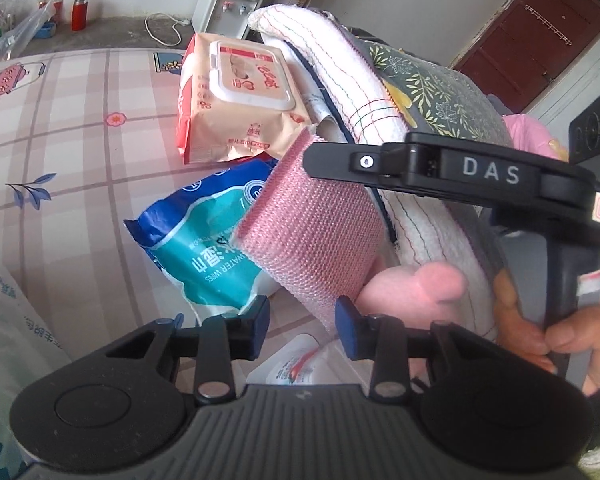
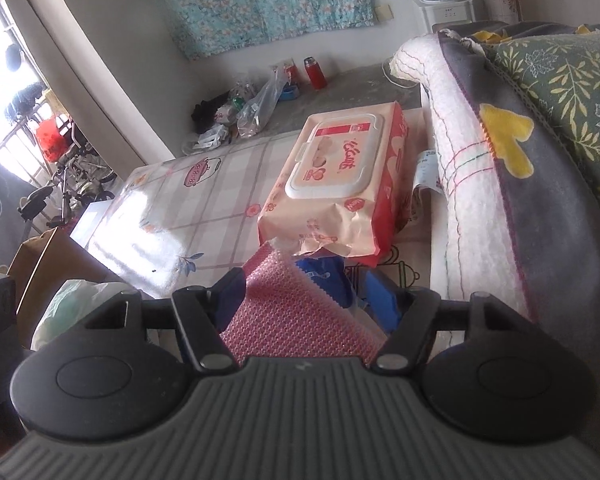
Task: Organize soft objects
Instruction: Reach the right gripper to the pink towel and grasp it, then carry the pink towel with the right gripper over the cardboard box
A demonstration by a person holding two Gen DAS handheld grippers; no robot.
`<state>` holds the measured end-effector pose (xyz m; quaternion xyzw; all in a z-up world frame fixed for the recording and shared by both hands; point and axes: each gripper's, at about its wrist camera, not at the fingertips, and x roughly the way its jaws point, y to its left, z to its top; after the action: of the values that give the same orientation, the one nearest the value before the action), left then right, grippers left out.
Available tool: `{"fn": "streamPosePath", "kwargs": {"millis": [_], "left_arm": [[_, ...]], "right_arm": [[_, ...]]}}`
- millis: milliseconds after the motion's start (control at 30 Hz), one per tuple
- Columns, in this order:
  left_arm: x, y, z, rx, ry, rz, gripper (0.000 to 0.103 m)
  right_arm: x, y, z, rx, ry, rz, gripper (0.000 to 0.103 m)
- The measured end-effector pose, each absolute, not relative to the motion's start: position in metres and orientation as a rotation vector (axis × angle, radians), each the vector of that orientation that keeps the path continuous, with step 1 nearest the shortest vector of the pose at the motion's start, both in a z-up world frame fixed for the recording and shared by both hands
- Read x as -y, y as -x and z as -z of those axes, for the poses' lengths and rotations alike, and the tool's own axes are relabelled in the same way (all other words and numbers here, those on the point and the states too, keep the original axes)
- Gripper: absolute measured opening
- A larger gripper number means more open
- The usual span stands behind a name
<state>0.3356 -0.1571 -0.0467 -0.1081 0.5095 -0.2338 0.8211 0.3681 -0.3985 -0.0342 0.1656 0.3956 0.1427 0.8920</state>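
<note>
A pink knitted cloth [image 1: 316, 232] hangs slanted in the air above the packs. My right gripper [image 1: 320, 156] comes in from the right and is shut on the cloth's upper end; in its own view the cloth [image 2: 296, 312] fills the gap between the fingers of the right gripper [image 2: 306, 304]. My left gripper [image 1: 302, 324] is open below it, and the cloth's lower corner hangs just beside its right pad [image 1: 348, 328], unpinched. Behind the cloth lie a blue wipes pack [image 1: 204, 240] and a peach wipes pack [image 1: 240, 100]. A pink plush [image 1: 416, 288] sits right of the left gripper.
A white stitched towel [image 1: 340, 80] and a grey leaf-print cushion [image 1: 432, 92] are piled on the right. The pink checked cover [image 1: 60, 140] spreads to the left. A person's hand [image 1: 540, 332] holds the right gripper's handle. A water dispenser [image 1: 232, 4] and a red flask [image 1: 79, 12] stand behind.
</note>
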Motion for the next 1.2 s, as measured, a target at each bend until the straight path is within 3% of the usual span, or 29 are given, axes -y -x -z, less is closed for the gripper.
{"fn": "streamPosePath", "kwargs": {"millis": [433,1200], "left_arm": [[0.157,-0.332,0.032,-1.025,0.262,0.463,0.033],[0.057,-0.244,-0.103,-0.764,0.240,0.386,0.033]], "right_arm": [[0.387,-0.355,0.023,-0.798,-0.374,-0.341,0.064],[0.278,-0.268,-0.122,-0.548,-0.400,-0.381,0.064]]}}
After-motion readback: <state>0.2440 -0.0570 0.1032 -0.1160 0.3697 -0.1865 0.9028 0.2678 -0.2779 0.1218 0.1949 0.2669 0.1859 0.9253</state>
